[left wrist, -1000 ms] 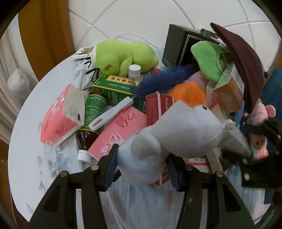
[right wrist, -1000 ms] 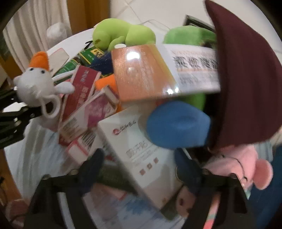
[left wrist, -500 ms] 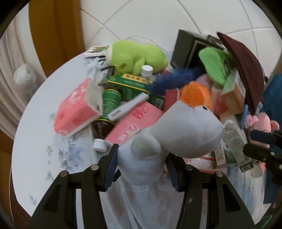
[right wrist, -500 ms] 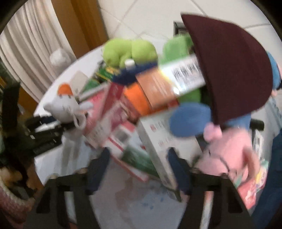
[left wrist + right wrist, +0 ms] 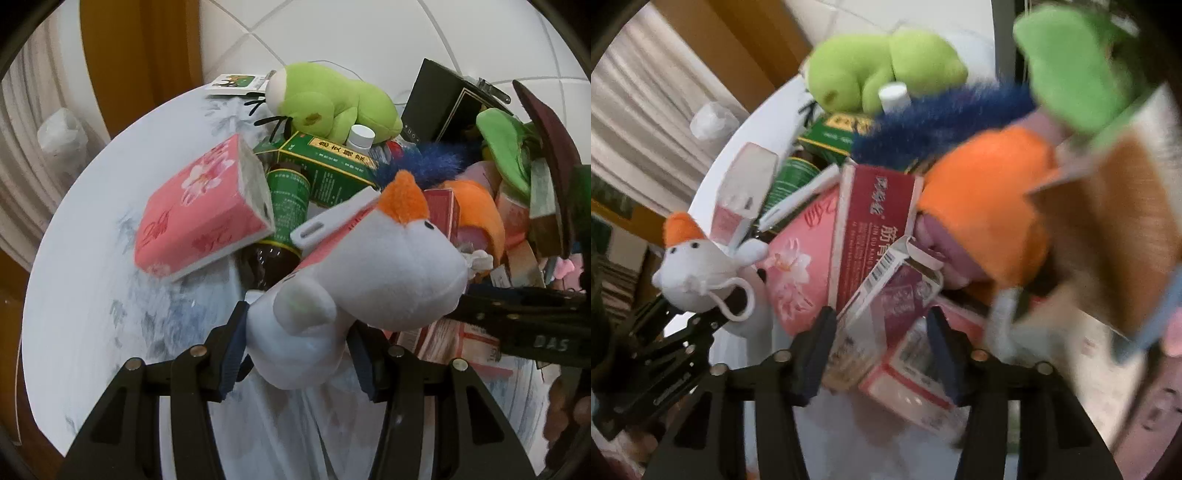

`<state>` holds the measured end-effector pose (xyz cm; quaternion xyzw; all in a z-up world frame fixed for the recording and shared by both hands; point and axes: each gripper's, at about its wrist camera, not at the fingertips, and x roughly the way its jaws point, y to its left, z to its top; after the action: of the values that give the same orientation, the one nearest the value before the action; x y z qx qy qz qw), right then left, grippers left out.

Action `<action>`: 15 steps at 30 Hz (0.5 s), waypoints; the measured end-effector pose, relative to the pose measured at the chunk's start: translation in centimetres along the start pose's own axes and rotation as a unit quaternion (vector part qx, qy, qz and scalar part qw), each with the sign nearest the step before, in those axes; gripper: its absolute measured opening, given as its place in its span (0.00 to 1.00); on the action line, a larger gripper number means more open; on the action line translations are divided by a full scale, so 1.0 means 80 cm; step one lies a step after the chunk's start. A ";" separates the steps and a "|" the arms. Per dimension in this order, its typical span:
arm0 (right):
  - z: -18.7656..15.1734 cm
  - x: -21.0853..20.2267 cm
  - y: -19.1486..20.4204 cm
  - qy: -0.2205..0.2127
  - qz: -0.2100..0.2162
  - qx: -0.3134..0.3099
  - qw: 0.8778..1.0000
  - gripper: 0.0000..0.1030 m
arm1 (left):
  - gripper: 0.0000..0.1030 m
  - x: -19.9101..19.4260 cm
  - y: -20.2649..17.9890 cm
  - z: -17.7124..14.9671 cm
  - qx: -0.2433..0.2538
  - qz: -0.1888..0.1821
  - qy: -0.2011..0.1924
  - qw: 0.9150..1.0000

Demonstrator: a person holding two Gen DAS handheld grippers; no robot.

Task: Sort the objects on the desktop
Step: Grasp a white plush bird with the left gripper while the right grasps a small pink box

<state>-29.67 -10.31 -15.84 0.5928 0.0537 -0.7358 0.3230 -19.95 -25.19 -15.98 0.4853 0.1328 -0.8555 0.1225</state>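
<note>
Tabletop point(image 5: 88, 306), round and pale with a faint blue floral print, spreads out beneath both grippers, bare ahead-left of the left gripper point(image 5: 297, 349) and heaped with clutter ahead of it and to its right. At the far edge of the heap, beyond the fingers, lies a lime-green plush frog point(image 5: 332, 101), also at the top of the right wrist view point(image 5: 879, 68). The left gripper is clamped on a white plush toy with an orange tuft point(image 5: 369, 280), its blue pads pressing into the soft body from both sides, the head jutting forward over the pile. Ahead-left of it, a pink tissue pack point(image 5: 203, 210) leans on a dark bottle with a green label point(image 5: 286, 206), and a green medicine box point(image 5: 332, 166) sits just past that. A white thermometer-like stick point(image 5: 336, 218) lies across the pile close to the plush's head. Over to the right gripper point(image 5: 882, 347): its jaws have just been closing, and a small dark-red carton with a barcode flap point(image 5: 890, 299) sits between the fingers; motion blur hides whether the pads are pressing on it yet. Just ahead of it stands a red box with white characters point(image 5: 871, 221), an orange plush point(image 5: 990, 206) to its right.
</note>
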 end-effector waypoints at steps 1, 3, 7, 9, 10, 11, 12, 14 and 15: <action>0.001 0.003 0.000 -0.005 0.000 0.001 1.000 0.46 | 0.49 0.002 0.000 0.003 0.003 0.001 -0.002 1.000; 0.005 0.003 0.003 -0.016 -0.003 -0.008 1.000 0.39 | 0.49 0.004 0.002 0.009 0.007 0.000 -0.004 1.000; 0.001 -0.007 0.007 -0.025 0.003 -0.009 1.000 0.31 | 0.49 -0.013 0.001 0.013 0.010 -0.009 -0.020 1.000; -0.006 -0.021 0.010 -0.033 0.004 -0.014 0.999 0.30 | 0.49 -0.026 -0.005 0.012 0.013 -0.015 -0.031 0.999; -0.011 -0.033 0.014 -0.042 0.006 -0.017 0.999 0.30 | 0.49 -0.034 -0.009 0.012 0.016 -0.019 -0.037 0.999; -0.015 -0.043 0.017 -0.049 0.006 -0.023 0.999 0.30 | 0.49 -0.042 -0.013 0.012 0.020 -0.022 -0.043 0.999; -0.018 -0.053 0.022 -0.059 0.005 -0.029 0.998 0.30 | 0.49 -0.048 -0.017 0.012 0.022 -0.025 -0.047 0.998; -0.027 -0.085 0.033 -0.086 0.000 -0.045 0.995 0.30 | 0.49 -0.068 -0.029 0.009 0.031 -0.033 -0.063 0.997; -0.032 -0.098 0.036 -0.098 -0.002 -0.050 0.994 0.30 | 0.49 -0.083 -0.038 0.007 0.038 -0.039 -0.075 0.996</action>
<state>-25.25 -8.15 -8.56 0.5012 0.0597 -0.7874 0.3539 -18.11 -21.98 -9.63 0.4189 0.1094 -0.8978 0.0804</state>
